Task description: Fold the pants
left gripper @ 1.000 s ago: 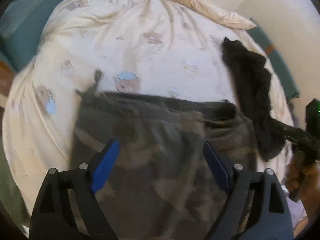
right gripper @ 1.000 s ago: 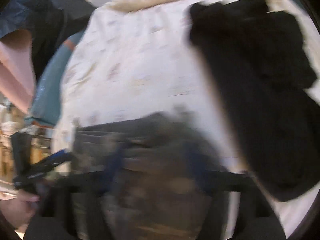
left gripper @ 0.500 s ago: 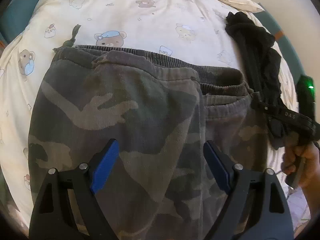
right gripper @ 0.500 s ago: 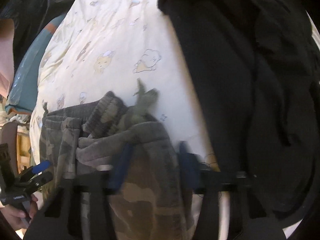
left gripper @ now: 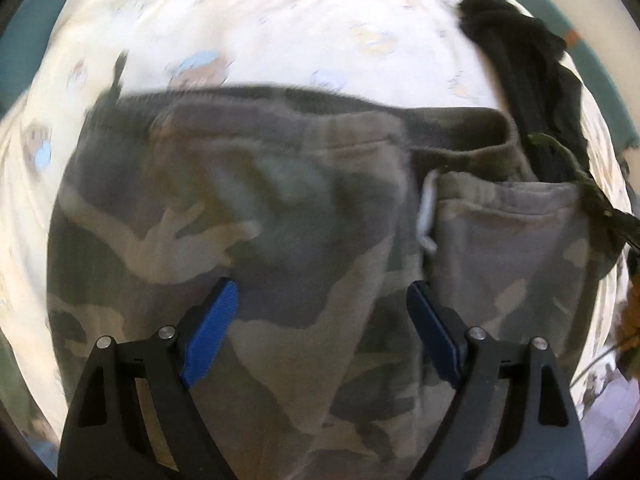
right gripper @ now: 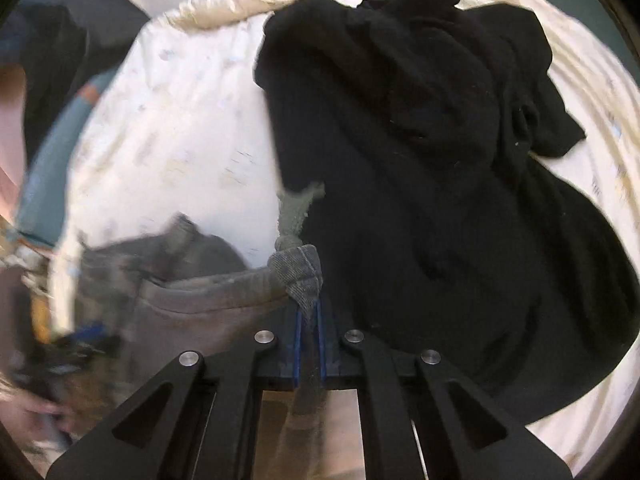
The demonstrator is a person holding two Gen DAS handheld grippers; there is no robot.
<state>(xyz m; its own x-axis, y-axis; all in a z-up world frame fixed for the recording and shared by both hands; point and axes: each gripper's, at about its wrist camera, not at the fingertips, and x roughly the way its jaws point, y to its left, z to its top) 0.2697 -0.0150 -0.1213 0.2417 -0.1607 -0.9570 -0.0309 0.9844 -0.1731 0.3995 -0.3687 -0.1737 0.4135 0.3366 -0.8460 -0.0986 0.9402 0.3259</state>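
Bear-print bedsheet [left gripper: 280,32] carries camouflage pants [left gripper: 280,264]. Right tongs [right gripper: 309,344] clamp the waistband corner [right gripper: 298,276]; left tongs [left gripper: 322,336] gape, empty. Next, probably: left grips, then fold.

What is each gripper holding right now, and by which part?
The right gripper is shut on the camo pants, pinching the waistband corner. The left gripper holds nothing, its jaws open above the pants.
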